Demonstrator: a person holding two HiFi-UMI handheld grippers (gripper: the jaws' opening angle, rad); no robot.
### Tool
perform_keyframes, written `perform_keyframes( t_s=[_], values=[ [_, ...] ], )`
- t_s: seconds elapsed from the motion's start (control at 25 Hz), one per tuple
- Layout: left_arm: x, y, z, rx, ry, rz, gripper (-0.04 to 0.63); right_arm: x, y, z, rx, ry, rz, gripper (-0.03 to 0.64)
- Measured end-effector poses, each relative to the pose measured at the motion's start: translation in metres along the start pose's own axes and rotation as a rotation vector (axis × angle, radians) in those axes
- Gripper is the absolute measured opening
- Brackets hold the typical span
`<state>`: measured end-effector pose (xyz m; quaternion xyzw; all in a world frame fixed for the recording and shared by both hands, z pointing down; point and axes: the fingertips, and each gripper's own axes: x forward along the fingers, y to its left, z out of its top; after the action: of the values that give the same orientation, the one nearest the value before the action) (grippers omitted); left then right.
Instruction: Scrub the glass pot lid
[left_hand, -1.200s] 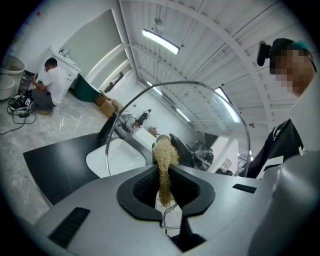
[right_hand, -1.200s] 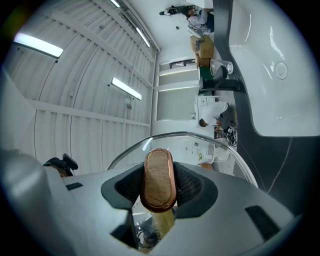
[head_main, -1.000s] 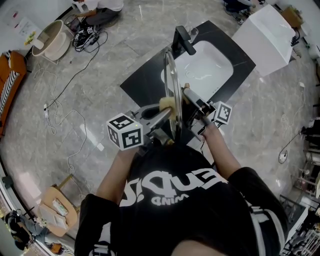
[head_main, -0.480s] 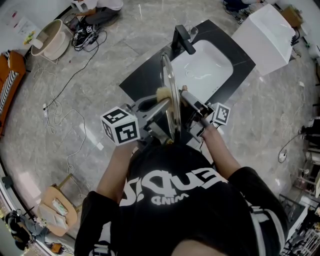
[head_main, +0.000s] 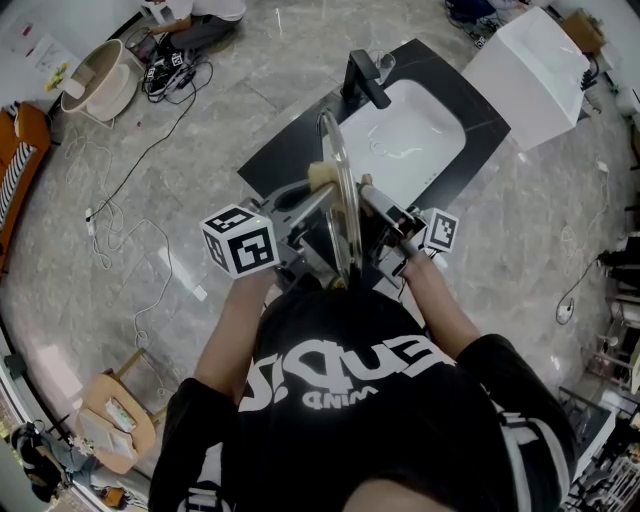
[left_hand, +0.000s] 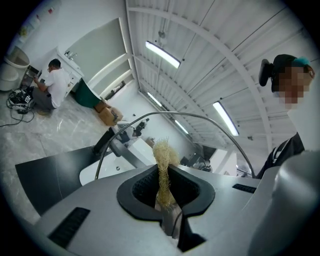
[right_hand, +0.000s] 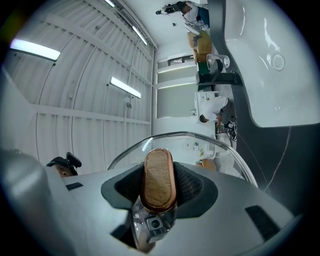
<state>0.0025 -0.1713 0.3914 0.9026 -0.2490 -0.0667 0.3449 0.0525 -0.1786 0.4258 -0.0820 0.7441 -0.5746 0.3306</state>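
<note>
Gripping the wooden handle (right_hand: 159, 186), right hand-held gripper (right_hand: 159, 169), glass lid (head_main: 344, 222) upright (edge-on from above), left hand-held gripper (left_hand: 163, 176) clenched on scrubber (left_hand: 163, 154), touching glass, above sink (head_main: 425, 135).

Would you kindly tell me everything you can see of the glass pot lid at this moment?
The glass pot lid is clear glass with a thin metal rim and a wood-faced knob ringed in copper colour. It stands on edge, held in the air before the white sink. The right claw is shut on the knob; the fibrous scrubber in the left claw appears to press its opposite face.
</note>
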Motion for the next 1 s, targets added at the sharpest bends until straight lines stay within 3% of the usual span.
perform_keyframes(
  t_s=[0.56,1.0],
  values=[
    [0.002,0.037,-0.01,-0.082,-0.025,0.046,0.051,0.004,0.003,-0.008,-0.002,0.028,0.007,0.173],
    [0.001,0.076,-0.03,-0.123,0.006,0.146,0.049,0.009,0.009,-0.009,0.003,0.048,0.023,0.173]
  ],
)
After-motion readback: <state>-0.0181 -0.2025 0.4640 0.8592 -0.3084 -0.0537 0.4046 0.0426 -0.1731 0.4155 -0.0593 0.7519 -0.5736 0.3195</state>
